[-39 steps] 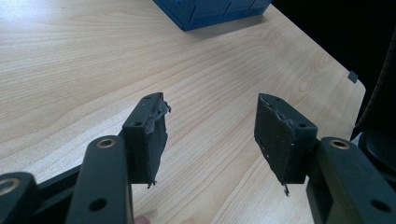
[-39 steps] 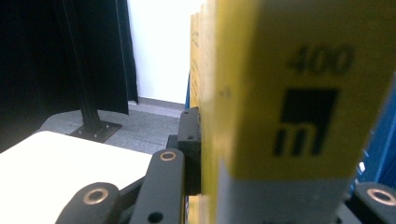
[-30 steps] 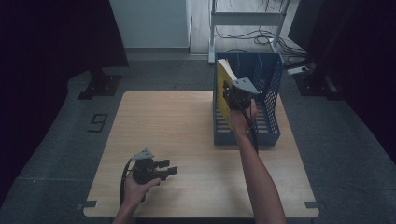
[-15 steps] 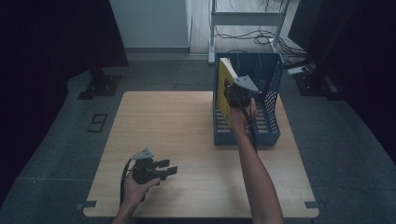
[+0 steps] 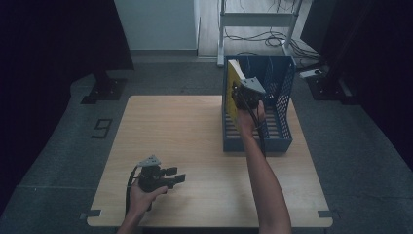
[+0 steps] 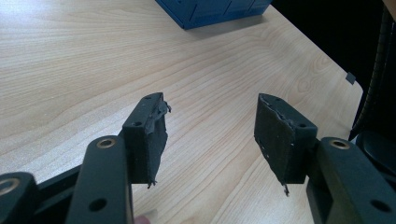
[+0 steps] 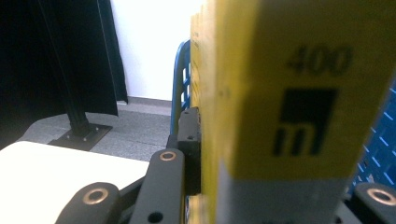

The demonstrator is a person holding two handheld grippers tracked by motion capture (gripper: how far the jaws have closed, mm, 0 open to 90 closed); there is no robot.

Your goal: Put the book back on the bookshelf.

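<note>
A thick yellow book (image 5: 232,87) stands upright in the left part of a blue slotted rack (image 5: 282,141) at the table's far right. My right gripper (image 5: 243,97) is shut on the book, just above the rack. In the right gripper view the book's spine (image 7: 280,93) sits between the black jaws of the right gripper (image 7: 275,177), with the left pad (image 7: 190,140) pressed flat against the cover. My left gripper (image 5: 176,175) rests low over the near left of the wooden table (image 5: 185,131). It is open, and the left gripper (image 6: 210,126) has nothing between its worn pads (image 6: 152,135).
The rack's blue corner (image 6: 210,9) lies well beyond the left jaws, and the table's edge (image 6: 348,79) is close on their right. A metal frame with cables (image 5: 258,22) stands on the floor behind the table. Dark curtains (image 5: 58,44) hang on the left.
</note>
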